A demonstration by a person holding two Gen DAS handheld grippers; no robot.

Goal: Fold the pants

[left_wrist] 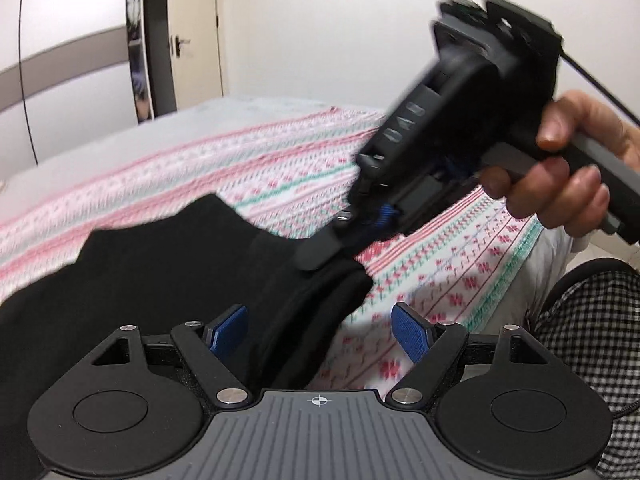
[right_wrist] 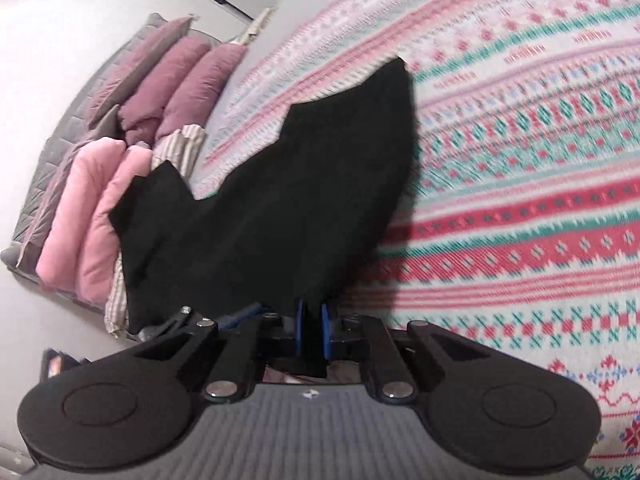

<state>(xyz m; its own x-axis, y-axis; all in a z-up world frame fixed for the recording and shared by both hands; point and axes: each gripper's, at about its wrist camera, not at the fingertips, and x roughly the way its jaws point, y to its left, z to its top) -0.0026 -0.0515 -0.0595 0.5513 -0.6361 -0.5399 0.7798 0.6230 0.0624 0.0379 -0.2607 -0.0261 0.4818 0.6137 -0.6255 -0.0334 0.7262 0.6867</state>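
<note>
Gripping an edge of the black pants (right_wrist: 288,200) between its 2 blue pads, the right gripper (right_wrist: 313,330) sat at lower centre of its view. Across the patterned bedspread (right_wrist: 520,160) the pants spread. The left gripper (left_wrist: 320,334) stood wide, fabric lying between its untouching pads.

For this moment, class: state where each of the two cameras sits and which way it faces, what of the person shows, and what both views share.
Left wrist view: sits on the left gripper, looking along its open blue-padded jaws across the striped pink, green and white bedspread toward a wall and door; the person's right hand shows, holding the right gripper.
Right wrist view: sits on the right gripper, looking down the bed toward pink and purple pillows; no part of the person shows.
Shared: the black fabric pants, clamped in the right jaws, and the bedspread.
</note>
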